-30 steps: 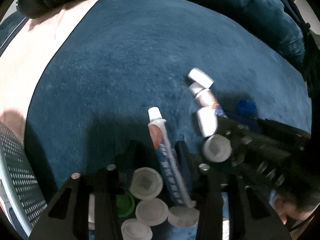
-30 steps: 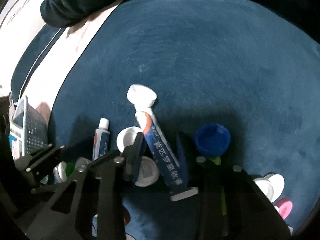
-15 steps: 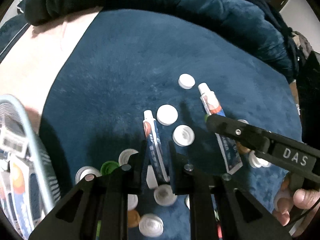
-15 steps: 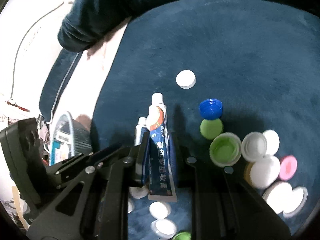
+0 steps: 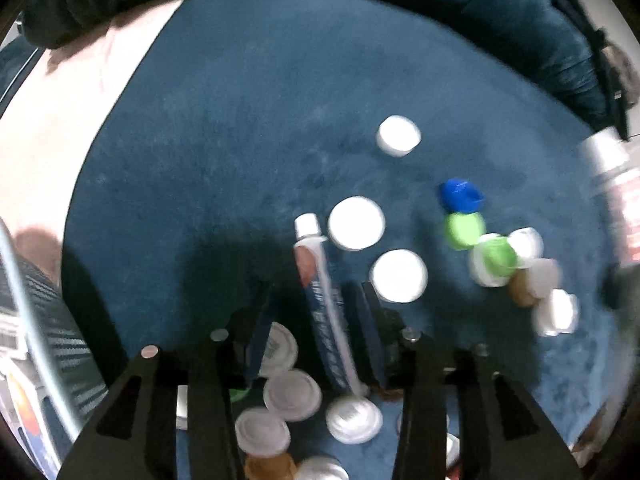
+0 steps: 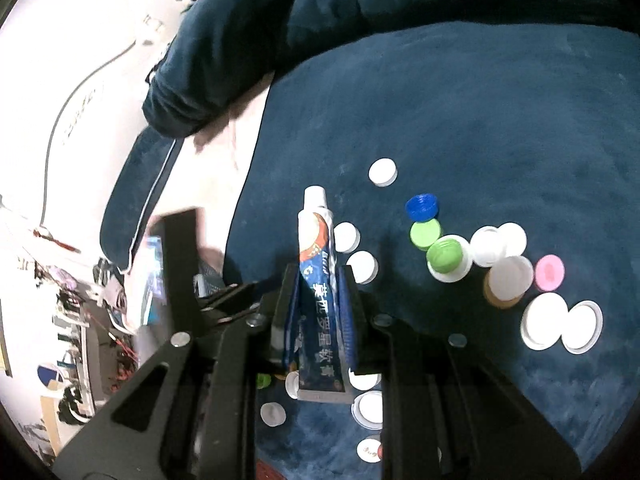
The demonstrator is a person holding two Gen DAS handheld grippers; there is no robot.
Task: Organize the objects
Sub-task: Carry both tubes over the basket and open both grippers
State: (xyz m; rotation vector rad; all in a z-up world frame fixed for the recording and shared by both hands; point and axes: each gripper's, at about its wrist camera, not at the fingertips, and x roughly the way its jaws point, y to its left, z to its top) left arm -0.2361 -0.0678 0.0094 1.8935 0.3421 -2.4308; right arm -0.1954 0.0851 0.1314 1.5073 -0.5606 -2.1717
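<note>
My right gripper (image 6: pixel 318 280) is shut on a blue and white toothpaste tube (image 6: pixel 318 280) and holds it above the blue cushion (image 6: pixel 480 120), cap pointing away. In the blurred left wrist view my left gripper (image 5: pixel 308 300) has its jaws apart around a second, thinner toothpaste tube (image 5: pixel 324 312); the tube leans against the right finger. Several bottle caps lie on the cushion: white ones (image 5: pixel 356 222), a blue one (image 5: pixel 460 196) and green ones (image 5: pixel 464 230). The right-hand tube shows at the left view's right edge (image 5: pixel 616 192).
A mesh basket (image 5: pixel 36 320) holding packets stands at the left edge of the left wrist view. More white caps (image 6: pixel 560 320), a pink cap (image 6: pixel 550 272) and a blue cap (image 6: pixel 422 206) lie right of my right gripper. A dark blue blanket (image 6: pixel 248 40) lies behind the cushion.
My right gripper has lifted its tube higher above the cushion. My left gripper's jaws have spread from the tight grip seen half a second ago.
</note>
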